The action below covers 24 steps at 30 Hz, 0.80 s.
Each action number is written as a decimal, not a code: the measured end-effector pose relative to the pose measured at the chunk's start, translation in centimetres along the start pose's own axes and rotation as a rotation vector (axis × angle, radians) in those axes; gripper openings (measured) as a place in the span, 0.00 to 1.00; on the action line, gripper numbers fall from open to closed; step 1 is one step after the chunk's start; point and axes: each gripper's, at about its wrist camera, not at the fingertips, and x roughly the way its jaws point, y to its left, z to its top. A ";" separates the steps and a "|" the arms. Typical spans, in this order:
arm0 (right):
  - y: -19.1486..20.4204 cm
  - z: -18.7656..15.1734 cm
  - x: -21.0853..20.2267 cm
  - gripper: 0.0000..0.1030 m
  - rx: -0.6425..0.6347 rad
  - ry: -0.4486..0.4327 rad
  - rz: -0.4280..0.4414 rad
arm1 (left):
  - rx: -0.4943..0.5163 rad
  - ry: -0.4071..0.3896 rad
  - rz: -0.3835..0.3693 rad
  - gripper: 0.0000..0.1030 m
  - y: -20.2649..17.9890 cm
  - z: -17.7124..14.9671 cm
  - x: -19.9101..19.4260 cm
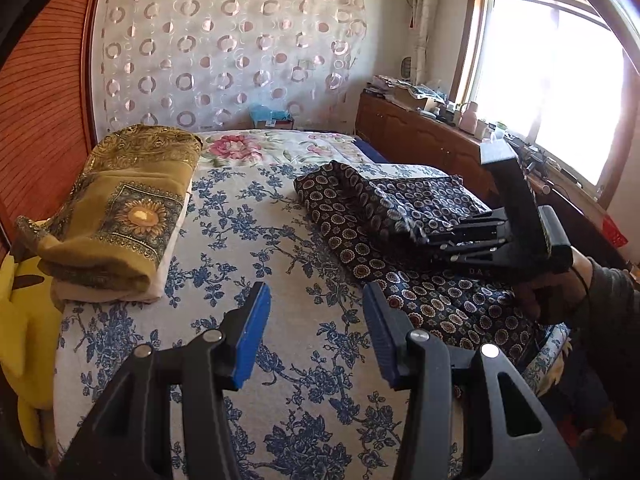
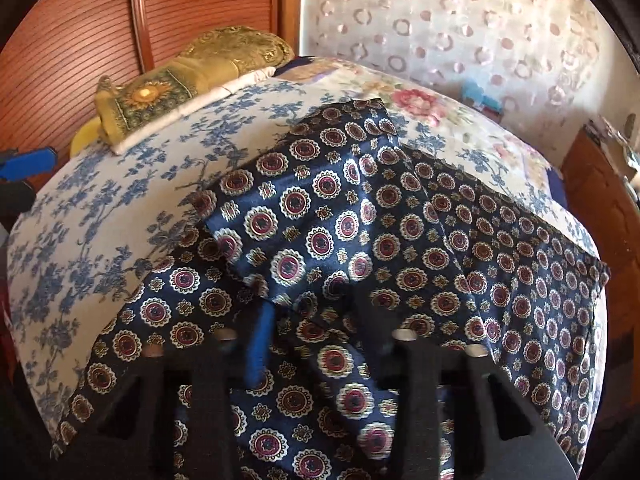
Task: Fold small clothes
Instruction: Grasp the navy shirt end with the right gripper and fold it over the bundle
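A dark navy cloth [image 1: 436, 304] with round red-and-white medallions lies on the right half of the bed, its far part folded over itself [image 2: 320, 200]. In the left wrist view my right gripper [image 1: 438, 240] comes in from the right, held by a hand [image 1: 560, 296], and a raised fold of the cloth sits pinched in its fingers. In the right wrist view the right gripper [image 2: 316, 316] is blurred, with the cloth's folded edge between the blue pad [image 2: 258, 344] and the other finger. My left gripper [image 1: 316, 304] hovers open over bare sheet, left of the cloth, holding nothing.
The bed sheet [image 1: 248, 216] is white with blue flowers. A folded gold blanket [image 1: 120, 208] lies at the bed's left side by the wooden headboard [image 1: 44, 112]. A yellow cushion [image 1: 24, 320] sits at the left edge. A cluttered wooden cabinet [image 1: 420, 132] stands under the window.
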 end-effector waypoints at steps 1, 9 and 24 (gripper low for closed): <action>-0.2 0.0 -0.2 0.10 0.007 -0.004 0.015 | 0.000 0.000 -0.005 0.45 -0.1 0.0 0.0; -6.1 1.0 -3.8 0.04 0.160 -0.107 -0.009 | 0.008 0.008 -0.019 0.45 -0.9 -0.4 0.4; -17.7 1.4 -5.5 0.02 0.368 -0.096 -0.249 | 0.033 0.035 -0.038 0.45 -2.2 -0.7 1.4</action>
